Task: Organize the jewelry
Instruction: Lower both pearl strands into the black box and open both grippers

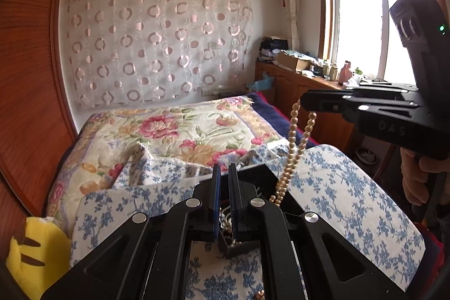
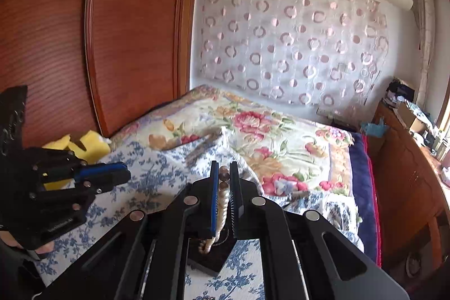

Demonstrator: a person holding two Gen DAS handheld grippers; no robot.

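Observation:
A black jewelry box (image 1: 253, 176) sits on a blue-flowered cloth (image 1: 351, 187) on the bed. A pearl necklace (image 1: 292, 137) hangs from my right gripper (image 1: 305, 103) down into the box. In the right wrist view my right gripper (image 2: 224, 173) is shut on the pearl strand (image 2: 222, 204), above the box (image 2: 211, 257). My left gripper (image 1: 224, 173) is nearly closed above the box, with beads showing between its fingers lower down; whether it grips them is unclear. It also shows in the right wrist view (image 2: 123, 173).
A floral quilt (image 1: 182, 128) covers the bed. A wooden wardrobe (image 2: 112, 33) stands on the left, a yellow plush toy (image 1: 31, 252) beside it. A cluttered wooden cabinet (image 1: 309, 80) runs under the window on the right.

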